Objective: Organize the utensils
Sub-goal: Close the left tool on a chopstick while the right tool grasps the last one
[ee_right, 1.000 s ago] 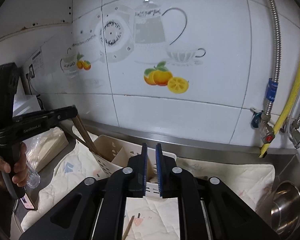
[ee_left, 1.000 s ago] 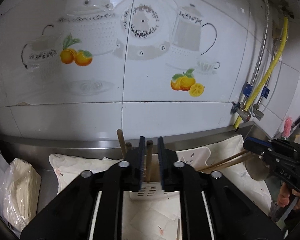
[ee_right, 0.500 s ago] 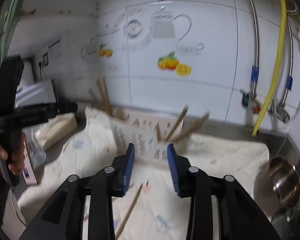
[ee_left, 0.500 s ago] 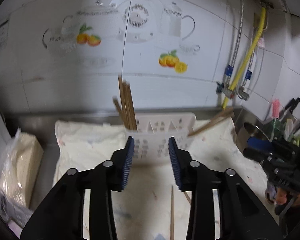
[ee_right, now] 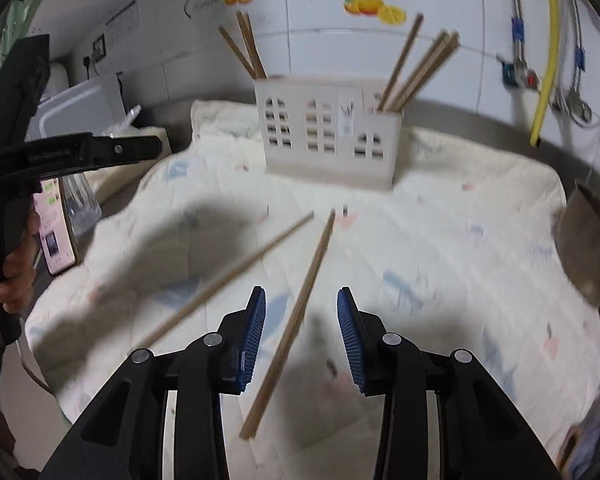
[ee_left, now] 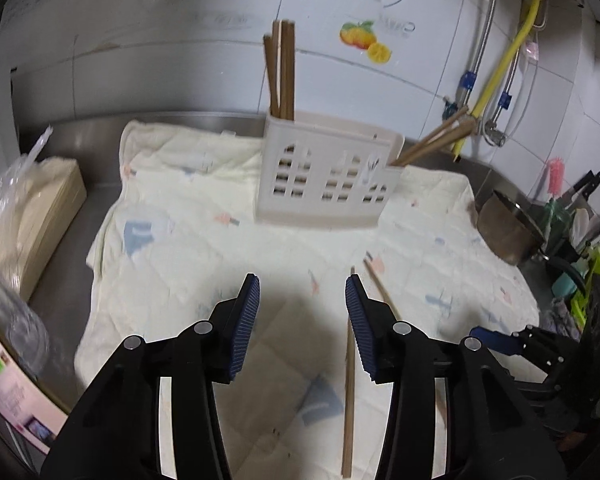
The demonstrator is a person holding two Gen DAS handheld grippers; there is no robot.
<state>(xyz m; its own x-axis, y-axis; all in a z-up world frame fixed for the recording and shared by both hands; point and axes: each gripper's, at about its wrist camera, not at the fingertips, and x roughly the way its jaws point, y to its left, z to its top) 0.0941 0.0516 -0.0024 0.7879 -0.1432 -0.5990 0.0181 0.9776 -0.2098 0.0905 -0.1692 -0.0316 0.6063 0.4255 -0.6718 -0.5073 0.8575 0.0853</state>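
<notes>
A cream utensil holder (ee_left: 324, 180) (ee_right: 328, 136) with window cut-outs stands on a pale cloth (ee_left: 172, 248). Wooden chopsticks stand in its left end (ee_left: 281, 76) (ee_right: 246, 48) and lean out of its right end (ee_left: 436, 140) (ee_right: 420, 68). Two loose chopsticks lie on the cloth: one (ee_right: 296, 320) (ee_left: 349, 380) runs between my right gripper's fingers, the other (ee_right: 228, 276) (ee_left: 380, 292) lies to its left. My left gripper (ee_left: 302, 324) is open and empty above the cloth. My right gripper (ee_right: 300, 336) is open above the chopstick.
A steel pot (ee_left: 508, 232) (ee_right: 588, 240) sits at the cloth's right edge. A bagged beige stack (ee_left: 24, 216) lies on the left. Pipes and a yellow hose (ee_left: 500, 60) run down the tiled wall. Brushes and knives (ee_left: 572, 200) stand at the far right.
Both grippers have opened and pulled back from the holder and down toward the cloth. The chopsticks they held now stand in the holder.
</notes>
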